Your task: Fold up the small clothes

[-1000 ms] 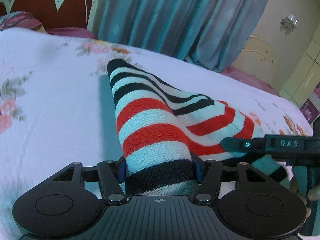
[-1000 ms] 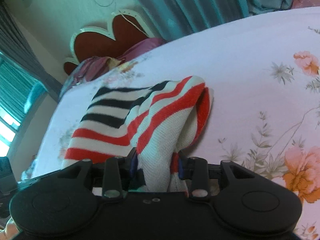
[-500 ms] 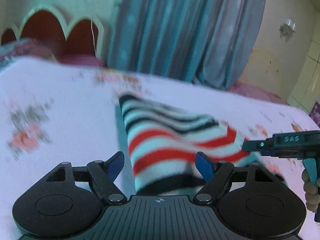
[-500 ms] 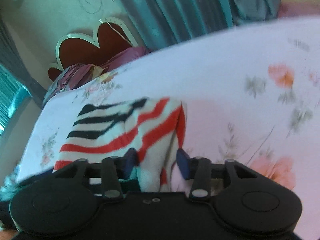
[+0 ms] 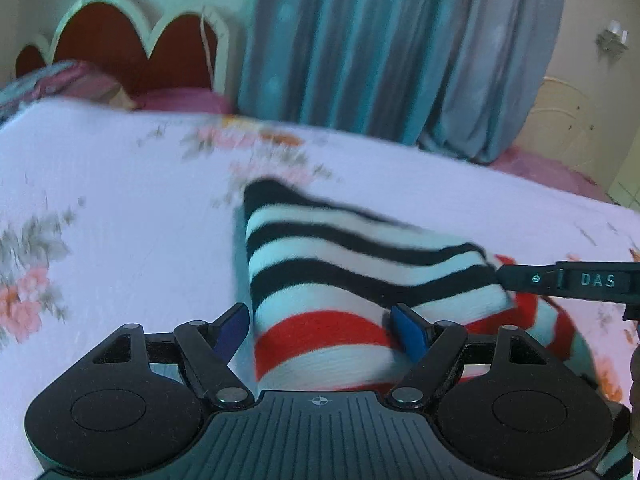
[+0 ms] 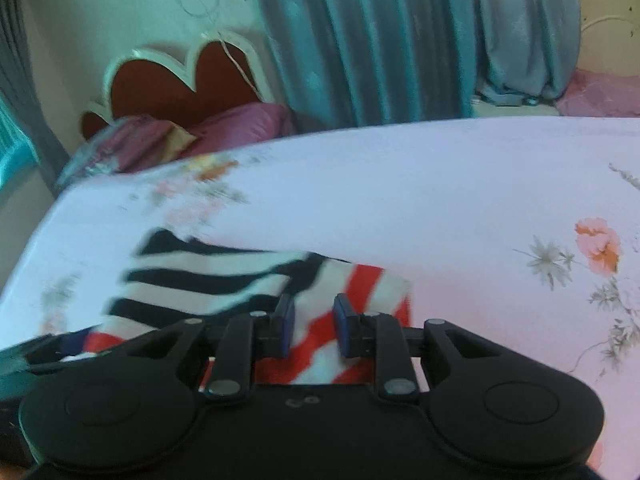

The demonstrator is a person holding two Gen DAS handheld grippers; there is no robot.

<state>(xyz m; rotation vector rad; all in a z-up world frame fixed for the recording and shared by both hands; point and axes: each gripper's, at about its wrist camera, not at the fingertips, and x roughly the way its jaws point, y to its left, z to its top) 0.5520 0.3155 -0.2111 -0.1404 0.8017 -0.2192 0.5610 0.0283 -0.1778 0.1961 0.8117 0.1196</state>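
Striped knit, red, black and pale, lies folded on the bed (image 5: 120,208), just ahead of both grippers. The left gripper (image 5: 320,326) has its fingers spread wide, the striped garment (image 5: 320,276) between them but untouched. The right gripper (image 6: 314,326) is closing, its fingers either side of a red-striped fold without yet pinching it. Best pull both clear gently, so the fold stays flat. Beyond hang teal curtains (image 5: 380,48).
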